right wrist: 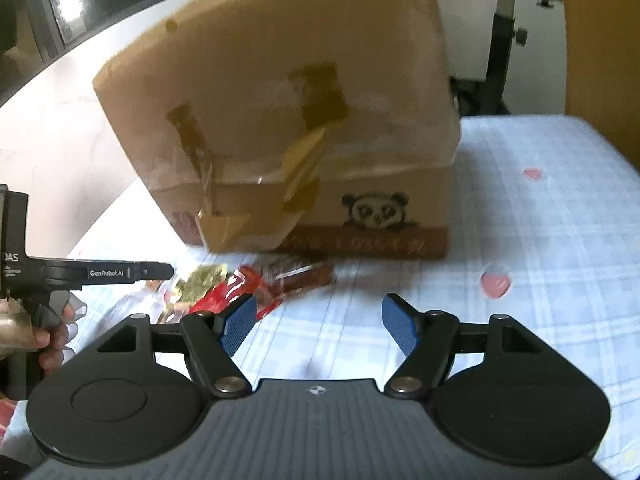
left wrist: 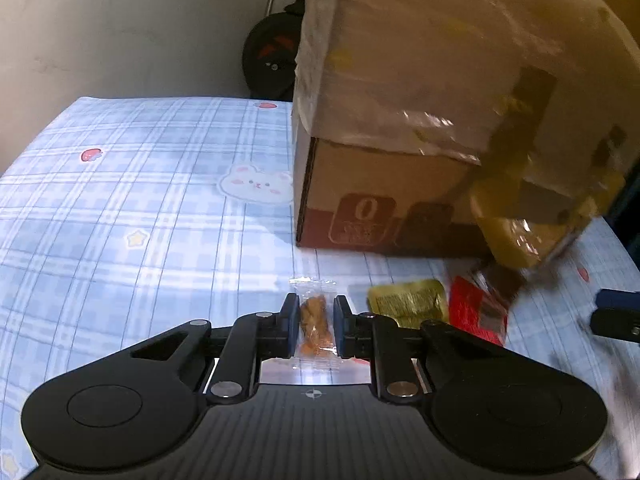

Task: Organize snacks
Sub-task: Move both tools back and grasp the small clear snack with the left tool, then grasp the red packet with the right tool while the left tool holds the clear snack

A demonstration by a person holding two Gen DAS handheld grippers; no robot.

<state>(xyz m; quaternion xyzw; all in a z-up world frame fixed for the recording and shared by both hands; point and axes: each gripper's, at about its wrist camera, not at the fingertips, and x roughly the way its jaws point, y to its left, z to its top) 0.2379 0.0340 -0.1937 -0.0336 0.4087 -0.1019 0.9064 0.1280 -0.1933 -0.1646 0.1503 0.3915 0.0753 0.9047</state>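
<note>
Left gripper [left wrist: 316, 326] jaws narrow, clamped on small clear-wrapped orange snack [left wrist: 315, 327], long axis running 12-to-6 between pads, wrapper ends sticking out beyond both.

Right gripper [right wrist: 318, 322] jaws half-wide, nothing between, over blue plaid counter cloth [right wrist: 540, 240].

Gold foil packet [left wrist: 408, 304] and red packet [left wrist: 476, 314] at 3 o'clock of snack; red one blurred, partly cut off.

Taped brown cardboard box [left wrist: 400, 184] at 12 o'clock.

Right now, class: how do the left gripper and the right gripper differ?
The left gripper is shut on a clear-wrapped snack; the right gripper is open and holds nothing. The left gripper's pads press the snack from both sides; the right gripper's pads stand apart over bare tablecloth. Both point toward the box.
</note>
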